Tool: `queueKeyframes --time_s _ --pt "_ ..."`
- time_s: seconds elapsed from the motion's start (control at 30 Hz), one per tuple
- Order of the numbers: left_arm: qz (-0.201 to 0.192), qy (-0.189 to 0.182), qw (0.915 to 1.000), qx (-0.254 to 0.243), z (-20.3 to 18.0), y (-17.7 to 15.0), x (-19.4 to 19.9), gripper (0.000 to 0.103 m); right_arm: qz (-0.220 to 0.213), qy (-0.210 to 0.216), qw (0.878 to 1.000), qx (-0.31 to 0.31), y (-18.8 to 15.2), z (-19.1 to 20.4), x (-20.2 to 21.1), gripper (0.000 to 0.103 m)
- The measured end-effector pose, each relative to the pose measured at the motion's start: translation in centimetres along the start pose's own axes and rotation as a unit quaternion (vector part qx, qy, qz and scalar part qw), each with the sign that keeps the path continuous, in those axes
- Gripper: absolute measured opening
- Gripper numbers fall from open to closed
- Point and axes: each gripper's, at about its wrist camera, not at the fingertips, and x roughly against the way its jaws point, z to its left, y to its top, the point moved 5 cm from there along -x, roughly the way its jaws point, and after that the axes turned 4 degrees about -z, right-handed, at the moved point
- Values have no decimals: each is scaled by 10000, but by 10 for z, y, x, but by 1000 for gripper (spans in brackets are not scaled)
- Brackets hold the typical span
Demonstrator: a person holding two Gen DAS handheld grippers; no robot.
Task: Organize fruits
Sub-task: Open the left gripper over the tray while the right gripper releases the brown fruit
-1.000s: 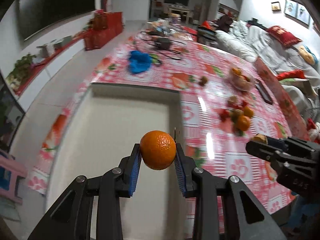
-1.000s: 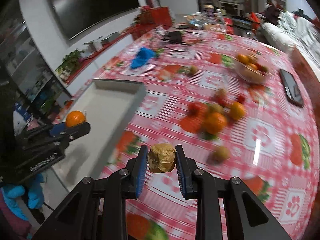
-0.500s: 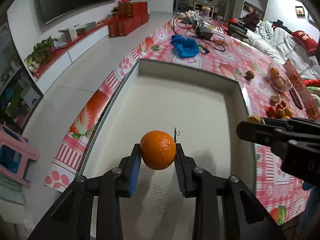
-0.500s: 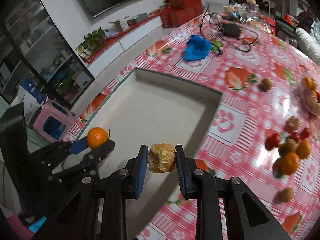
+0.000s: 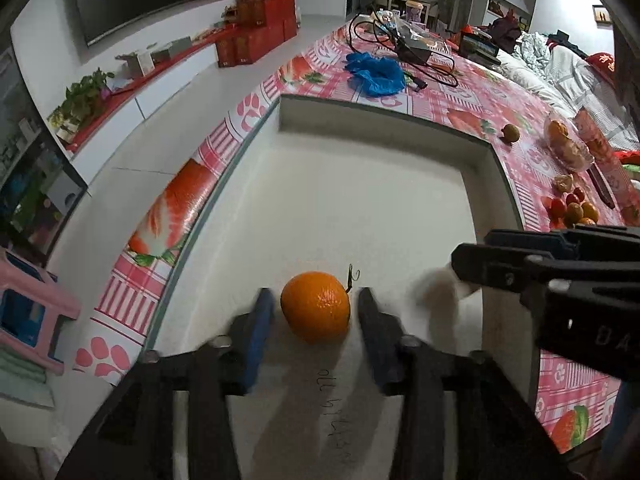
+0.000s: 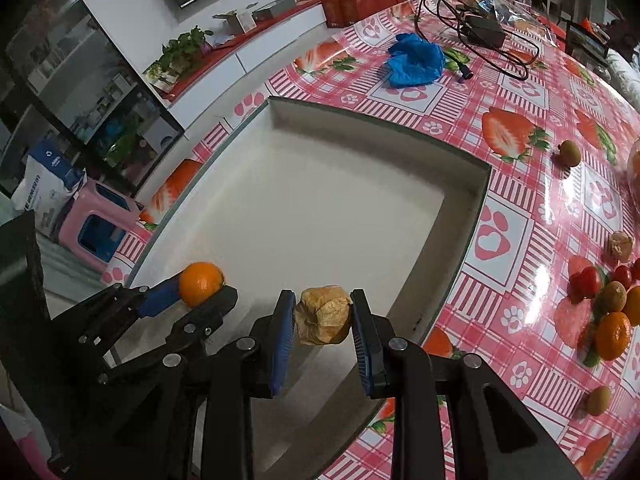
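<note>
Over the near end of the white tray [image 5: 360, 208], both grippers point steeply down. Between the blue pads of the left gripper [image 5: 316, 314] sits the orange [image 5: 316, 306], centred in the gap with a slim strip of tray floor showing on either side of it; the jaws have just been opening and, in the left wrist view, no longer press on the fruit. Its thin stem curls up at the right, near the right-hand pad. From the right wrist view the same orange [image 6: 200, 283] appears at the left gripper's fingertips [image 6: 192, 292] near the tray's left wall, though that angle does not show whether the pads still touch it. The right gripper [image 6: 323, 316] is clenched on a papery husked fruit [image 6: 323, 315], both blue pads pressing its sides; its jaws have just begun easing apart, yet the fruit remains pinched between them, above the tray's near part. Out on the red checked tablecloth [image 6: 520, 208], to the right of the tray, lie a cluster of loose fruits [image 6: 604, 312] and a crumpled blue cloth [image 6: 416, 60] beyond the far rim.
</note>
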Motion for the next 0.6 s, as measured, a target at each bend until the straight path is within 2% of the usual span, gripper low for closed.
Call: queueKeyframes --time_s 0.03,0.07,0.1,0.27,0.43,0.47,0.5,0.53,0.6 --pt "-77 45 10000 -15 -1 1 3 67 -16 -16 10000 17 0 0 1 40" --pt "-129 72 9999 -17 -1 2 4 73 -52 -48 10000 37 0 0 3 64" --pt "-194 98 9998 -25 -2 4 7 77 -124 -101 9999 67 1 0 6 77" --pt "-241 130 9996 -70 -7 8 12 80 -289 -268 9989 243 3 0 18 77" --pt "-218 129 9996 -130 -17 12 16 81 -409 -430 9981 165 1 -12 31 77" --pt "-222 126 9996 -145 -19 12 18 81 -420 -470 9979 135 1 -17 32 81" --pt "-227 109 9995 -169 -22 13 20 82 -446 -545 9975 85 -1 -23 35 97" --pt "-234 70 9995 -195 -26 14 22 82 -502 -601 9969 51 0 -26 38 103" --pt "-225 -47 9994 -242 -33 16 26 82 -596 -671 9960 0 -2 -35 47 103"
